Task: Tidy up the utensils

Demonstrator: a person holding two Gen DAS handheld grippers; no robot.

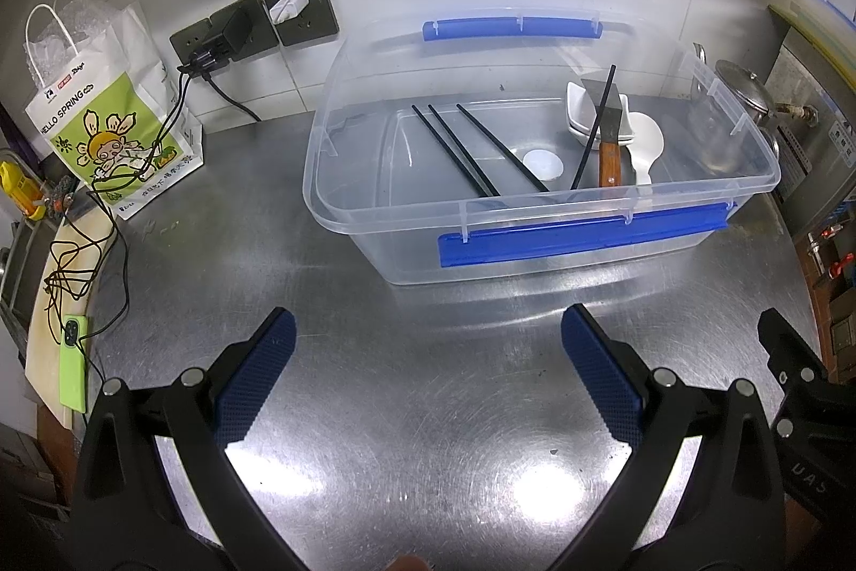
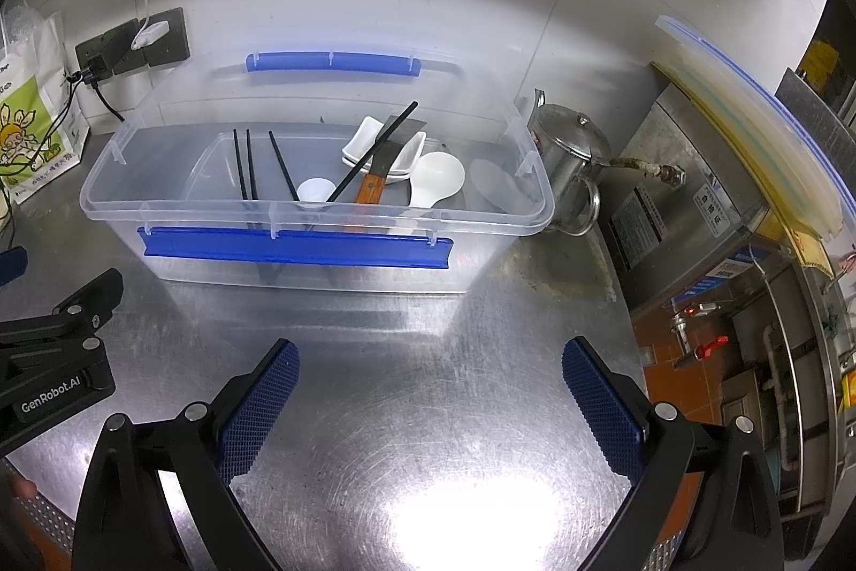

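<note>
A clear plastic bin [image 1: 374,218] with blue clips stands on the steel counter; it also shows in the right wrist view [image 2: 176,274]. Inside lie several black chopsticks [image 1: 455,151], a wood-handled scraper [image 1: 609,153], white sauce dishes [image 1: 580,103], a white spoon [image 1: 644,143] and a small white round dish [image 1: 543,164]. One chopstick [image 2: 374,153] leans across the dishes. My left gripper [image 1: 428,373] is open and empty over the counter in front of the bin. My right gripper [image 2: 430,389] is open and empty, to the right of the left one.
A paper bag [image 1: 107,116], wall sockets with cables [image 1: 251,25] and a green phone [image 1: 75,367] are at the left. A steel kettle [image 2: 570,159] stands right of the bin. The counter's right edge [image 2: 626,303] drops to an orange tiled floor.
</note>
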